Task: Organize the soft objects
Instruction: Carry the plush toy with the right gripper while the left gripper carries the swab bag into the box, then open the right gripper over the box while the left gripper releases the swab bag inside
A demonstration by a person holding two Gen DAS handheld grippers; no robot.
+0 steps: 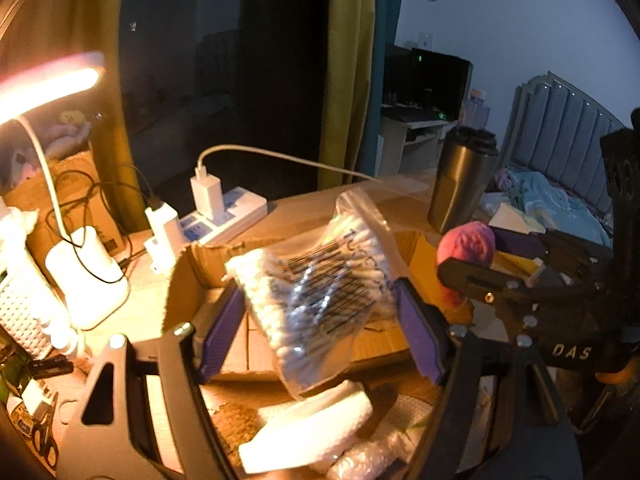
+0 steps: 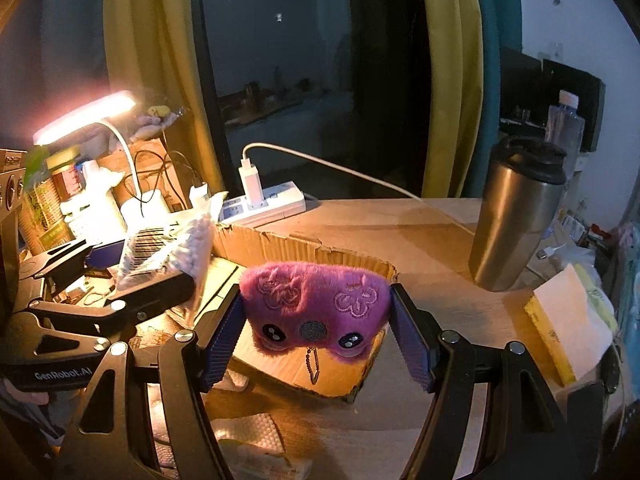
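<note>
A clear plastic bag of white cotton swabs is clamped between the jaws of the left gripper, above the shallow torn cardboard box; a fuzzy pink plush pouch is pinched by the right gripper over the same box. Both should be lowered well inside before being released, without the two grippers being knocked together

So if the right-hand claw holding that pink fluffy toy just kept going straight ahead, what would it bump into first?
Probably the torn far wall of the cardboard box: the right gripper, shut on the pink plush toy, points across the box. Depth is unclear; it might pass above it.
</note>
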